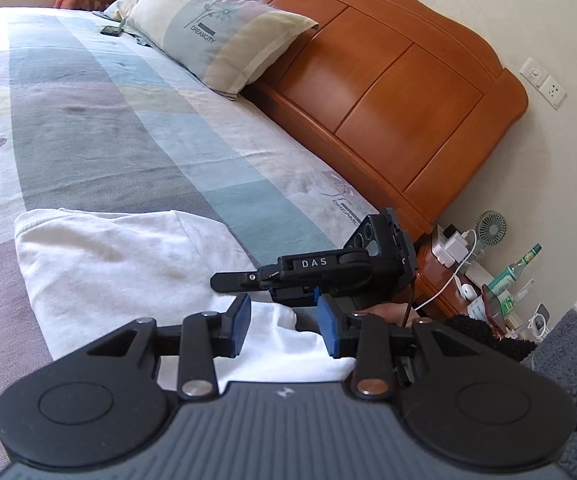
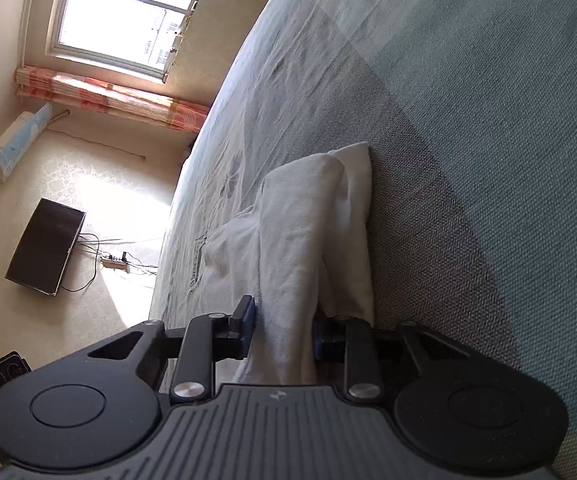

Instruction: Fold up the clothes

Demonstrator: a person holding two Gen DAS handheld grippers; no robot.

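In the left wrist view, our left tongs (image 1: 284,326) stand parted with nothing pinched; the blue pads (image 1: 242,318) hang above the near edge of the white garment (image 1: 100,264), which spreads ahead and to the left of them across the bed (image 1: 88,120). Just beyond the tips the right tongs (image 1: 232,280) reach in from the right, low over the same cloth, though from here we cannot tell whether they hold it. A pillow (image 1: 212,36) and the wooden headboard (image 1: 388,80) lie far ahead, and a cluttered nightstand (image 1: 468,276) sits off to the right.

In the right wrist view, the right tongs (image 2: 284,330) have the white garment (image 2: 308,232) running straight between the pads; it looks to us like a grip on a bunched fold of cloth, which rises ahead of the tips in a doubled ridge. The window (image 2: 124,12) and a dark screen (image 2: 46,246) on the floor lie off to the left.

To do this step well, we judge the left tongs should close on the free edge level with the right grip, so both corners travel together and the fold lands square, without dragging the bedsheet.

Only the right view shows cloth inside a grip and the doubled ridge. Only the left view shows the flat spread of the garment and both tools at once.
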